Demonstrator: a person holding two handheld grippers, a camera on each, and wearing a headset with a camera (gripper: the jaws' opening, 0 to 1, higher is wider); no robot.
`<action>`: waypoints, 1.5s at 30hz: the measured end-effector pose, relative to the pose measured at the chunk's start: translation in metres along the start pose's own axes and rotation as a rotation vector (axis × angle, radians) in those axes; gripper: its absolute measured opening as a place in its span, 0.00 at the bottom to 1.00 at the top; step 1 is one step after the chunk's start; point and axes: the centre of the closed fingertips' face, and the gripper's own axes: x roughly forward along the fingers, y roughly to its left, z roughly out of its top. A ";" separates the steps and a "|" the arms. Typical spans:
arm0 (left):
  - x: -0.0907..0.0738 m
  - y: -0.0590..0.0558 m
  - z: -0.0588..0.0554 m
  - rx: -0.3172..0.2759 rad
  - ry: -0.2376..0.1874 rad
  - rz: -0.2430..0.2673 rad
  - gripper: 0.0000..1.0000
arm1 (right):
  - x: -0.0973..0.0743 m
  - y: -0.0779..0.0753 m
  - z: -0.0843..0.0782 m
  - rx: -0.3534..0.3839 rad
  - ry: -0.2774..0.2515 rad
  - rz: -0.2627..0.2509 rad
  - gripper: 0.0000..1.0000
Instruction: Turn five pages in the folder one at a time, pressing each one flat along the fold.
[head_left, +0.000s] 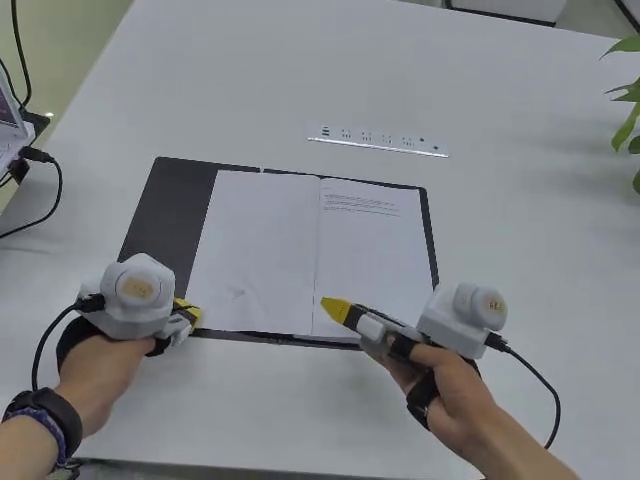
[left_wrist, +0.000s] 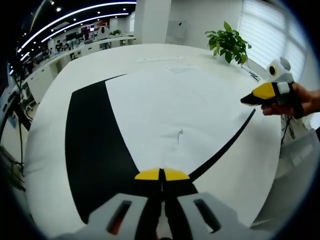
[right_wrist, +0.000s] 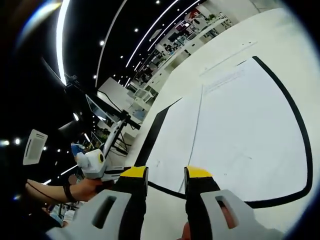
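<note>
Right claw slightly spread, nothing in it, tips low over the near edge of the right page, just beside the fold. Left claw pressed together, empty, tips at the near left corner of the folder; I can't tell if it touches the black cover.

Folder lies open and flat on the table, on my near side. Left page is blank, right page has a few printed lines at the top. Fold runs straight away from me, near to far, between the two claws.

I judge the right claw the nearer one for the next turn. The page's free edge lies to its right, so it would need to shift right, catch that edge or the near corner, and carry it left over the fold. Left claw looks placed to press along the fold after. Nothing sits on the pages in the way.

Beyond the folder is a socket strip, well apart. Plant at far right, cable and a laptop edge at far left, all outside the sweep.
</note>
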 end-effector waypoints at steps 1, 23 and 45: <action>0.000 -0.001 0.000 0.006 0.001 0.002 0.00 | 0.000 0.000 0.000 -0.002 0.003 0.002 0.27; -0.002 0.002 0.002 -0.012 -0.002 0.003 0.00 | 0.052 -0.015 0.034 -0.078 0.021 0.034 0.17; 0.003 0.007 -0.001 -0.044 -0.004 0.009 0.00 | 0.105 -0.050 0.052 0.010 -0.014 0.000 0.00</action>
